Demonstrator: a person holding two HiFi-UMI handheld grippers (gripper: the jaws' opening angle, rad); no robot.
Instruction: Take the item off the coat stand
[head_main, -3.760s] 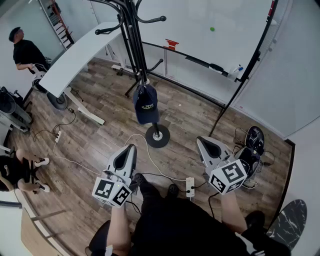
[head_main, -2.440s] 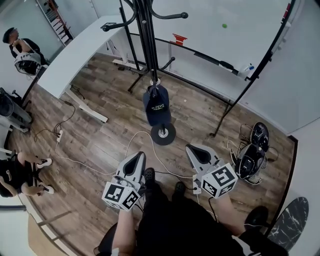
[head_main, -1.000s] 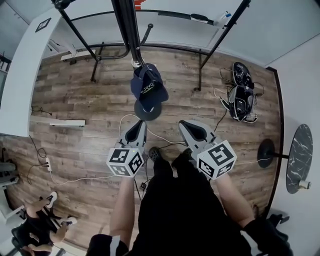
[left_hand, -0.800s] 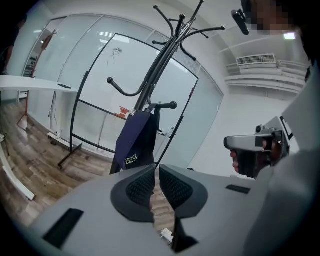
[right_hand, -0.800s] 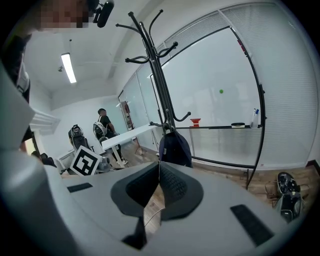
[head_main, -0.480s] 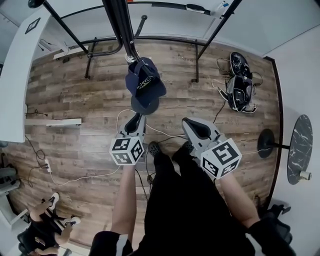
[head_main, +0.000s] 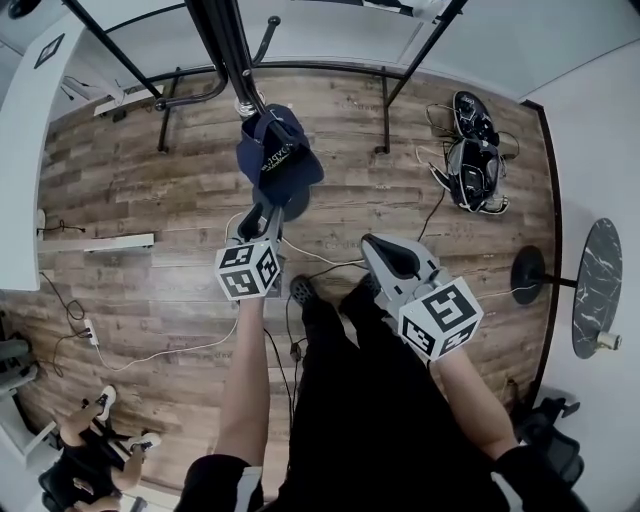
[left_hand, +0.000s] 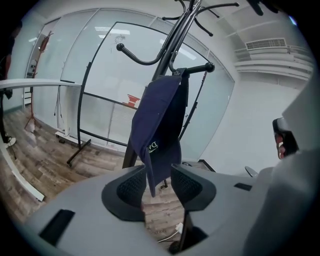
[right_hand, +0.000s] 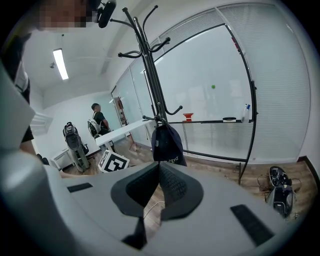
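A navy blue cap (head_main: 278, 160) hangs from a low hook of the black coat stand (head_main: 225, 40). My left gripper (head_main: 262, 215) is raised right up to it. In the left gripper view the cap's (left_hand: 162, 125) lower edge hangs down between the jaws of the left gripper (left_hand: 157, 182), which are opening; the pads stand apart from the cloth. My right gripper (head_main: 385, 255) is held lower and to the right, shut and empty. The right gripper view looks past that gripper (right_hand: 157, 170) at the cap (right_hand: 167, 145) on the stand (right_hand: 150, 75).
The stand's round base sits under the cap, with cables trailing over the wood floor. A black bag (head_main: 470, 160) lies at the right, near a whiteboard frame. A round marble table (head_main: 600, 300) stands at far right, a white desk (head_main: 20, 150) at left. A person (right_hand: 97, 120) stands far off.
My left gripper has moved forward and up to the cap, and its jaws now stand apart around the cap's lower edge. The right gripper has barely shifted.
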